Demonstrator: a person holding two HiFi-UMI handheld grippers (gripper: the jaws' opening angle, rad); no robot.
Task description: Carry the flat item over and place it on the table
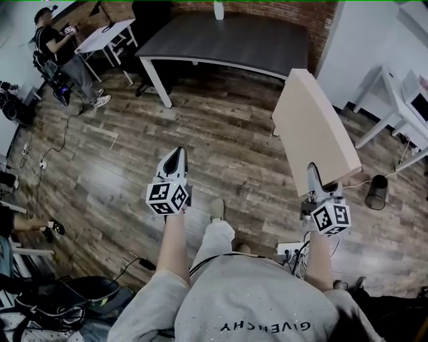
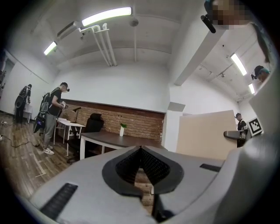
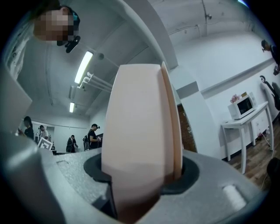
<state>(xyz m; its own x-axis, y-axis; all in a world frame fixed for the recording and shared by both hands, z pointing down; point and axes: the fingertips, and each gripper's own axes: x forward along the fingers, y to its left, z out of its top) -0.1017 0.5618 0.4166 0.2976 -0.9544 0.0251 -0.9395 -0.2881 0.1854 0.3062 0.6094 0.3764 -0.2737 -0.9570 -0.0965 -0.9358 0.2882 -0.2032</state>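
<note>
The person stands on the wooden floor [image 1: 134, 153], only forearms, grey shirt and one knee showing from above. The right gripper [image 1: 313, 172] is clamped on the flat beige board [image 1: 314, 127]. It bites the board near its lower end, and the jaw tips are lost behind the panel from overhead. In the right gripper view the board [image 3: 140, 131] stands on edge between the jaws of the right gripper [image 3: 144, 175], both pads pressed against its faces. It fills the middle of that view and blocks whatever lies straight ahead. The board hangs in the air over the floor, tilted, its upper end leaning toward the dark table [image 1: 227, 40] yet well apart from it.

The left gripper [image 1: 175, 157] is clenched on nothing; in its own view its [image 2: 141, 151] dark pads meet at the tips with only floor and brick wall showing behind them.

A small white vase [image 1: 219, 10] sits at the far edge of the dark table, cut off by the frame from above. Another person [image 1: 63, 53] stands beside a white table [image 1: 103, 33] in the far left corner. A dark bin [image 1: 377, 192] stands on the floor to the right.
</note>
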